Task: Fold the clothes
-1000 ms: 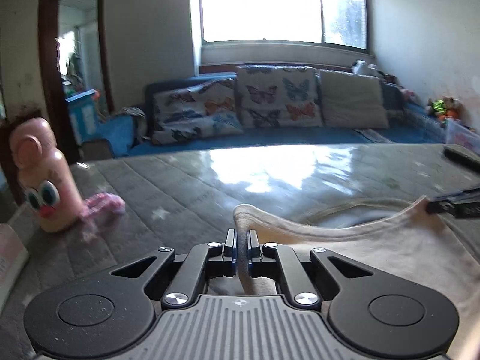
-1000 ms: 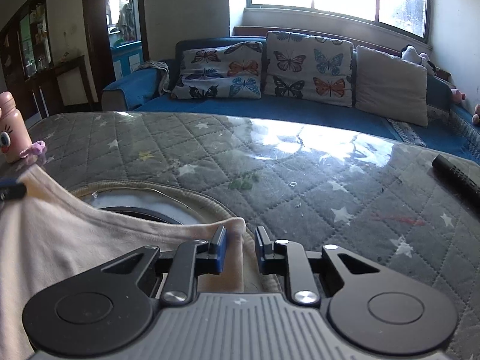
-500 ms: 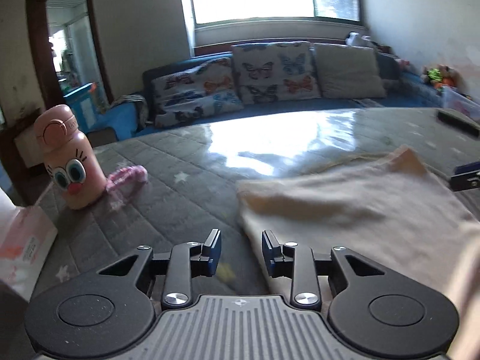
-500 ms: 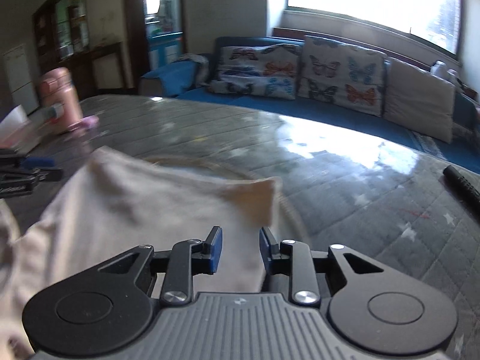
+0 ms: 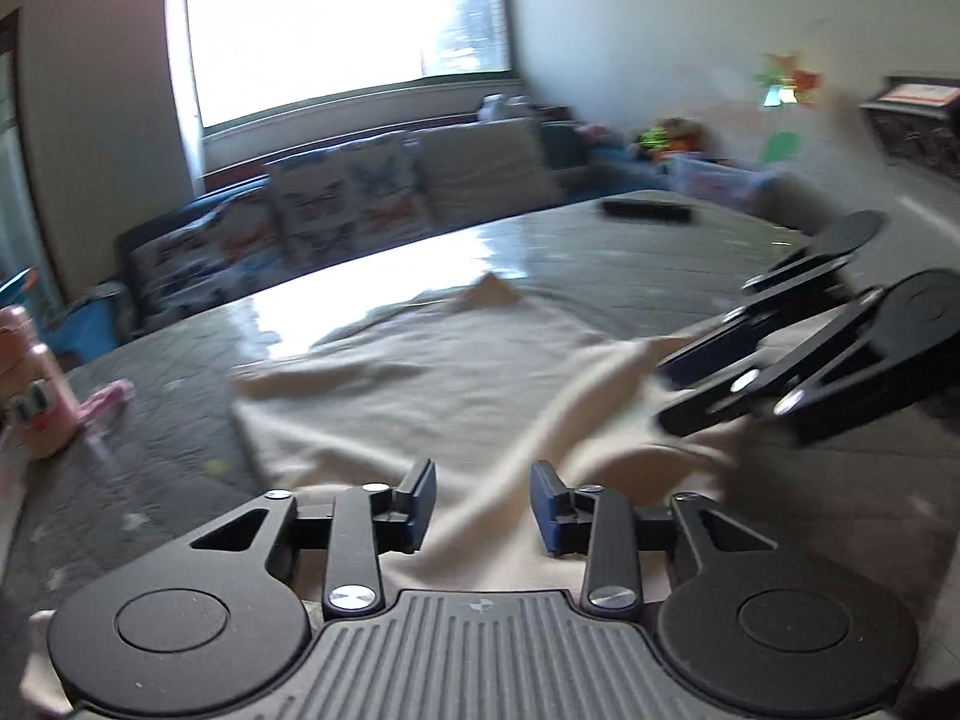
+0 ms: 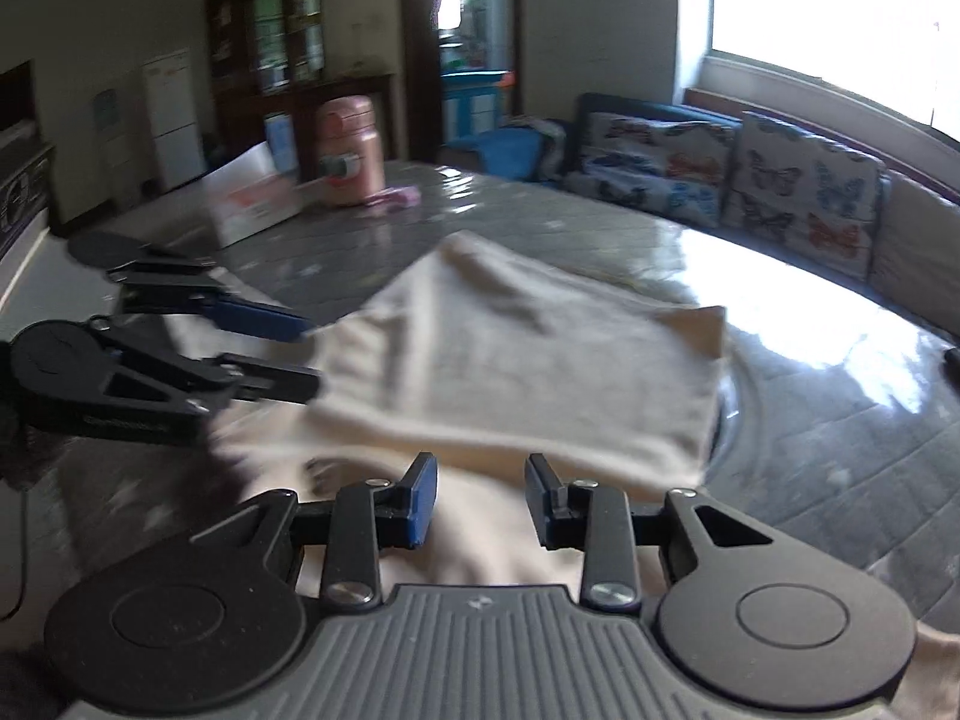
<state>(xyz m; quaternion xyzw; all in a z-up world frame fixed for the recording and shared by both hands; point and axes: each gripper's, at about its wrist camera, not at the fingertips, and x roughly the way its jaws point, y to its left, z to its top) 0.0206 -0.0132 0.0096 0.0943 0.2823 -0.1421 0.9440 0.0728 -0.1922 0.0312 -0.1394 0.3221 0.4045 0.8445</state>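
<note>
- Left wrist view: the left gripper stands partly open with nothing clamped; a second ago its fingers were pinched on the garment's corner. The cream garment now lies folded over on the grey quilted surface, with a loose ridge of cloth running under the gap between the fingers, whereas before the edge was lifted. The right gripper shows at the right edge, above the cloth, much nearer than before. The pink bottle has shifted to the far left edge. The view is blurred.
- Right wrist view: the right gripper is also part open and grips nothing; earlier the cloth lay between its fingers. The garment lies doubled, upper layer flat on the lower. The left gripper hangs at the left by the fold's edge, fingers apart.
</note>
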